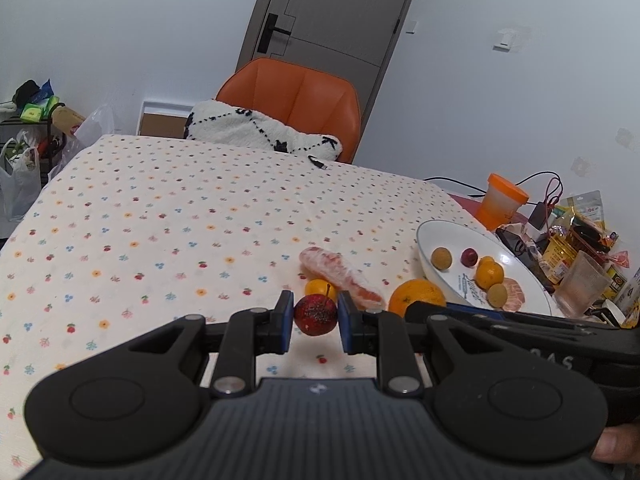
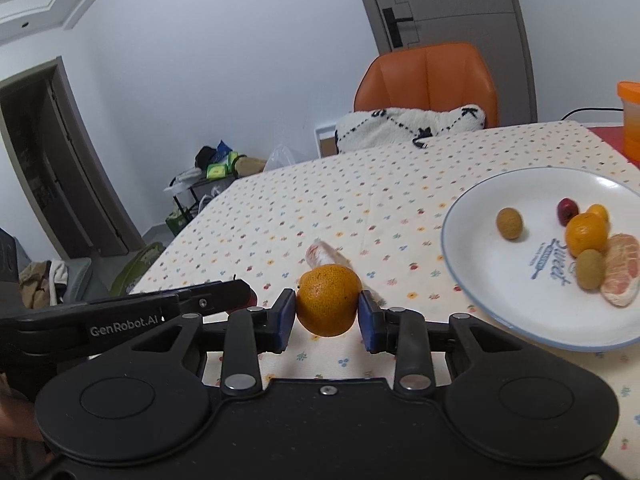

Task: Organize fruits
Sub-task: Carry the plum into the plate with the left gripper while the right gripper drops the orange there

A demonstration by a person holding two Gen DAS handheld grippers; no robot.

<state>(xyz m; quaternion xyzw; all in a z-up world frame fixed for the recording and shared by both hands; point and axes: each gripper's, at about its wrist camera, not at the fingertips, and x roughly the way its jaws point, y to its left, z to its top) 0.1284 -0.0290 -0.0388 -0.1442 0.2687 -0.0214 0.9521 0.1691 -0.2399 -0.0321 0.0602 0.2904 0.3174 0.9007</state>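
- the left gripper (image 1: 315,322), at lower centre of the left wrist view, has its blue pads pressed on either side of a small dark red apple-like fruit with a stem (image 1: 315,314), held just above the flowered tablecloth (image 1: 160,220).
- right behind that red fruit lies a small orange citrus (image 1: 316,287), and touching it to the right is a long peeled pink grapefruit segment (image 1: 340,274) lying aslant on the cloth.
- the right gripper (image 2: 327,312), at lower centre of the right wrist view, is closed around a round orange mandarin with a dimpled skin (image 2: 329,300); its pads touch both sides of the fruit.
- in the left wrist view the same mandarin shows at centre right, partly behind the right gripper's black finger.
- in the right wrist view the grapefruit segment peeks out just behind the mandarin.
- the white shallow plate with a blue rim and blue lettering (image 2: 480,280) sits at the right of the right wrist view, on the cloth, near the mandarin but apart from it.
- on the plate lie two tan round fruits (image 2: 509,223), a small dark red fruit (image 2: 567,211), two orange citrus (image 2: 586,234) and a peeled citrus half (image 2: 622,276), clustered toward its right side.
- an orange-lidded cup (image 1: 502,202) stands beyond the plate, at the right of the left wrist view.
- an orange chair (image 1: 304,100) with a white and black cushion (image 1: 260,130) stands at the table's far edge, upper centre.
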